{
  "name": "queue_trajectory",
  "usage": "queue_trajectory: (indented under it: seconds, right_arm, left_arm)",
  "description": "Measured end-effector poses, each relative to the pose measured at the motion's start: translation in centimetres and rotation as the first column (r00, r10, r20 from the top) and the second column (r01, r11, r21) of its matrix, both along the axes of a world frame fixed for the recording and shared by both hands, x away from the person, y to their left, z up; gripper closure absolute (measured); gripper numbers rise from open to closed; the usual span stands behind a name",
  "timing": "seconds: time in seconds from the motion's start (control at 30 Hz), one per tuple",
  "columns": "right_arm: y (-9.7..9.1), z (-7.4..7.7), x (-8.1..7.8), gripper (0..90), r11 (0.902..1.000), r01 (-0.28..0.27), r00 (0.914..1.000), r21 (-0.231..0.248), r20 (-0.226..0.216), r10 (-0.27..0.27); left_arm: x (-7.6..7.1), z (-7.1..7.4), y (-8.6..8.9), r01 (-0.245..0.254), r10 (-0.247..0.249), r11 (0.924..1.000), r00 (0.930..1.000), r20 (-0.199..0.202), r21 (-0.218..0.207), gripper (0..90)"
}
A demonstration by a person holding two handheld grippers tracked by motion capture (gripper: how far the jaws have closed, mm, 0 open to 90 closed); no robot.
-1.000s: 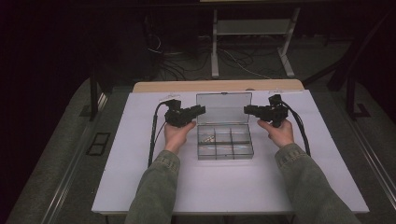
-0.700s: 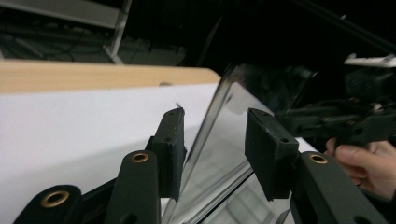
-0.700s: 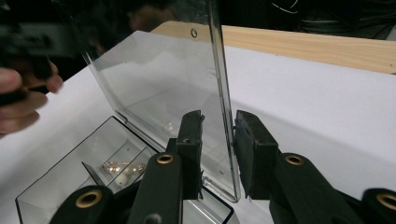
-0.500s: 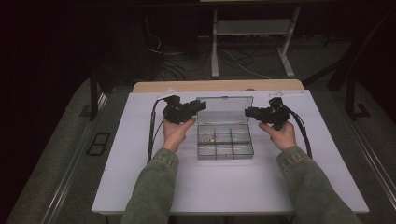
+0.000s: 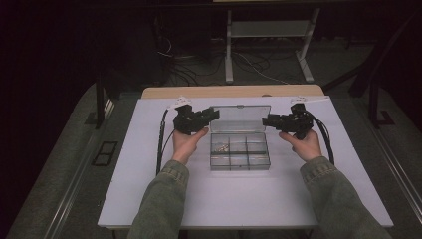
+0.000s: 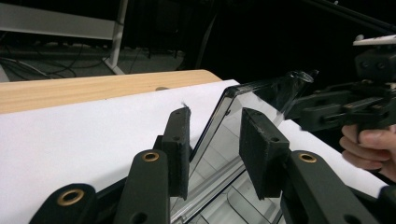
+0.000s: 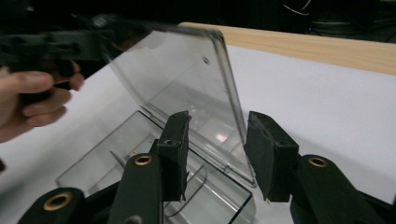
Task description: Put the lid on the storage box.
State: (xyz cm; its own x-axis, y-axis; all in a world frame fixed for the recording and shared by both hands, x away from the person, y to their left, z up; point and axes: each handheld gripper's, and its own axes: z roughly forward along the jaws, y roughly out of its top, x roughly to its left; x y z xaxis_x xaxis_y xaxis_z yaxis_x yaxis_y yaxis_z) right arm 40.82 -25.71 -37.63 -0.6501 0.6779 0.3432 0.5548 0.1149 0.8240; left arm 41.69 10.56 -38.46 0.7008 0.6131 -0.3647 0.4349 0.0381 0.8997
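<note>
A clear plastic compartment box [image 5: 240,168] lies mid-table with its lid [image 5: 240,118] standing up at the back. Small pieces [image 5: 222,148] rest in its upper left compartment. My left gripper [image 5: 215,114] is at the lid's left end. The lid's edge [image 6: 261,93] runs between its jaws, close to the left pad [image 6: 180,144] and apart from the right one. My right gripper [image 5: 265,121] is at the lid's right end. Its jaws have just been opening, and its pads [image 7: 271,149] stand off either side of the lid's edge [image 7: 177,79].
A white sheet [image 5: 149,164] covers the table, with a strip of bare wood [image 5: 229,92] along the far edge. Black cables [image 5: 160,144] trail from both grippers. Beyond the table are a dark floor and a metal frame's legs [image 5: 229,59].
</note>
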Motion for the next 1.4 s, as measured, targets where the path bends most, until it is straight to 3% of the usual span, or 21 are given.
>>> queue_trajectory:
  seconds: [0.23, 0.43, 0.73, 0.87, 1.0, 1.1, 1.4]
  right_arm:
    - [-0.3, 2.2, -0.8, 52.7, 0.9998, -0.015, 0.9995, 0.01, 0.028, 0.014]
    - [0.2, 4.3, -1.0, 51.6, 0.9996, -0.028, 0.9969, -0.01, 0.074, 0.029]
    - [1.3, 5.7, -0.8, 51.6, 0.9987, -0.047, 0.9937, -0.019, 0.101, 0.049]
    - [1.7, 5.8, -0.8, 57.3, 0.9992, -0.034, 0.9947, -0.022, 0.096, 0.036]
    - [2.1, 5.1, -0.8, 77.9, 0.9989, -0.045, 0.9975, -0.015, 0.055, 0.045]
    - [2.8, 4.5, -1.1, 86.9, 0.9974, -0.063, 0.9972, -0.036, 0.038, 0.064]
    - [3.3, 3.3, -2.1, 89.5, 0.9952, -0.079, 0.9966, -0.057, 0.016, 0.08]
  left_arm:
    - [-0.5, -0.1, 0.1, 0.012, -0.012, 0.9999, 0.9999, 0.012, 0.001, 62.1]
    - [-0.9, -0.5, 0.2, 0.024, -0.024, 0.9997, 0.9995, 0.022, 0.004, 61.5]
    - [-1.9, -0.8, 0.4, 0.038, -0.038, 0.9992, 0.9985, 0.039, 0.009, 60.0]
    - [-2.4, -0.9, 0.4, 0.043, -0.044, 0.9989, 0.9979, 0.048, 0.015, 58.9]
    - [-2.9, -0.9, 0.5, 0.054, -0.056, 0.9976, 0.9966, 0.06, 0.043, 57.7]
    - [-3.3, -1.0, 0.5, 0.056, -0.059, 0.9972, 0.9963, 0.062, 0.048, 56.7]
    - [-4.1, -1.0, 0.3, 0.083, -0.09, 0.9907, 0.9941, 0.06, 0.108, 50.0]
